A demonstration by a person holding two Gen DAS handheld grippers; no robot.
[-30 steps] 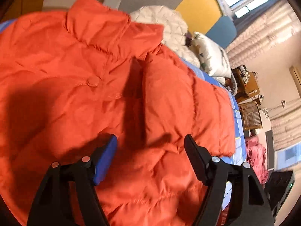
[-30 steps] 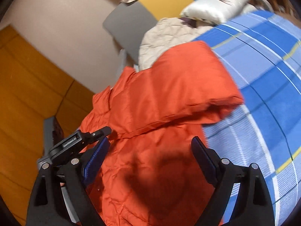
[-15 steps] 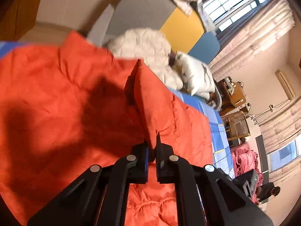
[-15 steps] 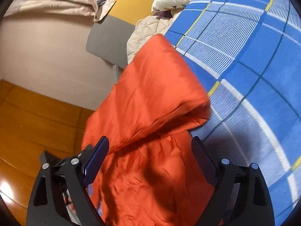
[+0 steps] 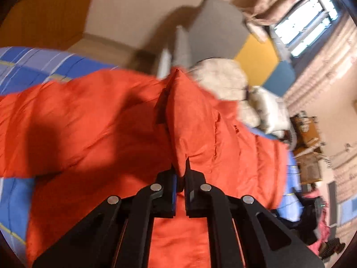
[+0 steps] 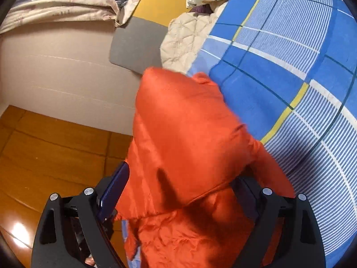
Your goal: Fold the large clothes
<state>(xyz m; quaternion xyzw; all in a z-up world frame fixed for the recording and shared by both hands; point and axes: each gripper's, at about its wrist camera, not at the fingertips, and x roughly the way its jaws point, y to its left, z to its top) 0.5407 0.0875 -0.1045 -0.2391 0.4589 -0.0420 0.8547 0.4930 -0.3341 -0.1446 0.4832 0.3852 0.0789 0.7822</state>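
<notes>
A large orange puffer jacket (image 5: pixel 100 120) lies spread on the bed. My left gripper (image 5: pixel 181 174) is shut on a raised fold of it, and the fabric stands up in a ridge from the pinch. In the right wrist view the same jacket (image 6: pixel 183 134) hangs as a lifted flap over its lower part. My right gripper (image 6: pixel 181 176) is open wide, low over the jacket. The flap lies between its fingers and covers the tip of the right one. The blue pad of the left finger (image 6: pixel 113 189) is beside the cloth, not pressing it.
The bed has a blue plaid sheet (image 6: pixel 290 55). A cream quilted garment (image 6: pixel 183 42) and a white pillow (image 5: pixel 267 109) lie at its head, against grey, yellow and blue wall panels (image 5: pixel 218 24). A wooden floor (image 6: pixel 44 147) runs beside the bed. Furniture and clothes clutter the far right.
My left gripper closed on a fold of the orange jacket and lifted it, dragging the cloth sideways. My right gripper sank and rolled toward the lifted flap, still open.
</notes>
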